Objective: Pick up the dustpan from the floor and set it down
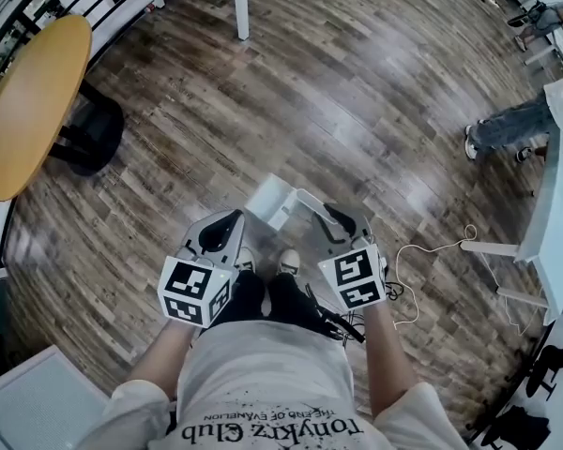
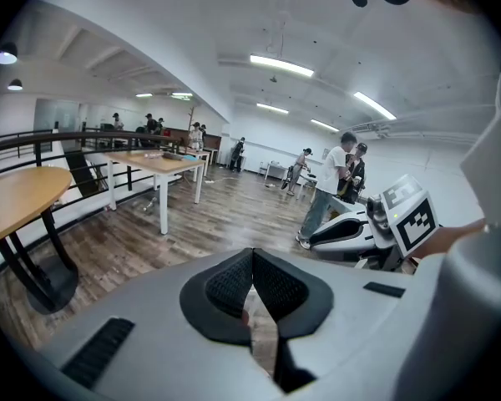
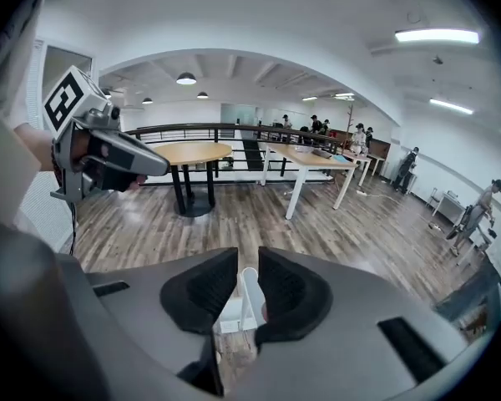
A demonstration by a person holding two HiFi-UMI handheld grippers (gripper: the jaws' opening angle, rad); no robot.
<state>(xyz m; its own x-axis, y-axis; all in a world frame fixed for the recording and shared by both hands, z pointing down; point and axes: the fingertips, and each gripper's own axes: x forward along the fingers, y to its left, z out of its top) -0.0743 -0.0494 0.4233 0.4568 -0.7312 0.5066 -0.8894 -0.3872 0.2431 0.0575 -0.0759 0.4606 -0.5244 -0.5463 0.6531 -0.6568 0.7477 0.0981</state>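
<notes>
Above the wooden floor (image 1: pixel 357 92), with a round yellow table (image 1: pixel 28 101) well to its left, a white dustpan (image 1: pixel 272 200) hangs just ahead of the person's shoes (image 1: pixel 288 262). To the dustpan's right, the right gripper (image 1: pixel 330 216) has its fingers clamped on the handle (image 3: pixel 249 295). Just left of the dustpan, the left gripper (image 1: pixel 230 221) has its fingers pressed together, empty.
</notes>
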